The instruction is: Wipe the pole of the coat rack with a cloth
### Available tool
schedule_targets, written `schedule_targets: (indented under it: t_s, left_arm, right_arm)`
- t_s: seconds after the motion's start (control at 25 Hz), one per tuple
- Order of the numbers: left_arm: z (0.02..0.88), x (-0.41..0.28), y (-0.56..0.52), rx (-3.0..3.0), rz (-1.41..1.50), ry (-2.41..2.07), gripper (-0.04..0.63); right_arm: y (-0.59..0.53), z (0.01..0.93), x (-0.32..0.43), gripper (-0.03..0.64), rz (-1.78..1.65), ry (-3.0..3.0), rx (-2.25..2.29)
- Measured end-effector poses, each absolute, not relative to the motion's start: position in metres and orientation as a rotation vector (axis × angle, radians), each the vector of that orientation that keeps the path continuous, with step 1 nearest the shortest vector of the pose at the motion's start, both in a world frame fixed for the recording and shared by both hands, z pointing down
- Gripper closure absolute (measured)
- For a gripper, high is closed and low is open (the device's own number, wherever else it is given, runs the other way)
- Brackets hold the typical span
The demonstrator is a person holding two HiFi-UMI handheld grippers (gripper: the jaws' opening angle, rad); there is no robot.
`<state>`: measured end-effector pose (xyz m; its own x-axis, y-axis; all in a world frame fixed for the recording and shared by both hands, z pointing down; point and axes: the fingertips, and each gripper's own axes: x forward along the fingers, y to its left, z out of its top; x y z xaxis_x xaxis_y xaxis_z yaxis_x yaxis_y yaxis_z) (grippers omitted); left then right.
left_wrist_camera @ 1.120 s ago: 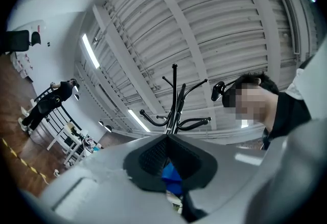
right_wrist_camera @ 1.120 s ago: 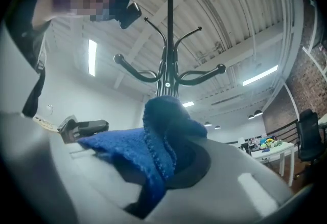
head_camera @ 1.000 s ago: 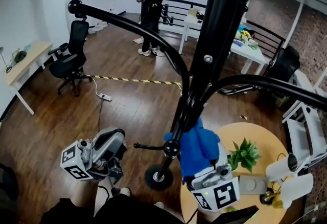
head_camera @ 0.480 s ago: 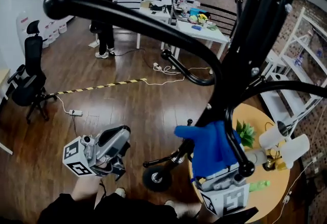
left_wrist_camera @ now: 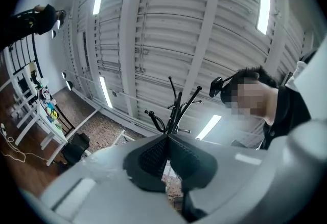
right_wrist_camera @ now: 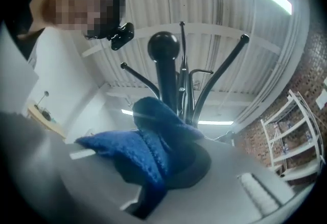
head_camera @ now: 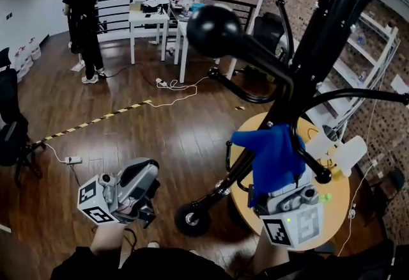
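Seen from above, a black coat rack pole [head_camera: 317, 42] slants from the upper right of the frame down to its round base [head_camera: 192, 220] on the wooden floor [head_camera: 160, 138]. At lower right, the right tool [right_wrist_camera: 171, 159] is clamped on a blue cloth [head_camera: 271, 157]. The cloth bunches against the lower part of the pole, just above a round wooden worktop [head_camera: 339, 199]. In the right gripper view the cloth spills over both jaws, its top fold touching the pole. At lower left, the left tool [left_wrist_camera: 166, 159] is held well apart from the rack, with its jaws closed together and nothing between them. A person [head_camera: 83, 10] stands at the upper left near white tables [head_camera: 150, 16].
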<state>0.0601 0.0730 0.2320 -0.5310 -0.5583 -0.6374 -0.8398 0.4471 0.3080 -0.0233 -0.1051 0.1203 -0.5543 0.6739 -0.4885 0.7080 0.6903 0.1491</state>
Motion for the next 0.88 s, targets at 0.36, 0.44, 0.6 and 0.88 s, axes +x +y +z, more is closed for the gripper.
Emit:
schedule_targets:
  t_s: [0.36,0.44,0.6,0.88]
  left_arm:
    - [0.222,0.060,0.052,-1.230,0.822,2.234,0.601]
    - [0.220,0.059,0.051,-1.239,0.822,2.233,0.601]
    - [0.217,0.057,0.050,-1.276,0.827,2.224,0.601]
    - [0.216,0.052,0.043,-1.330,0.842,2.210,0.601]
  right_arm:
    - [-0.112,0.149,-0.029,0.597,-0.180,2.458,1.061]
    - [-0.112,0.165,-0.030,0.597,-0.192,2.480,1.071]
    - [-0.113,0.221,-0.032,0.597,-0.246,2.585,1.114]
    - [-0.111,0.354,-0.037,0.597,-0.293,2.834,1.162]
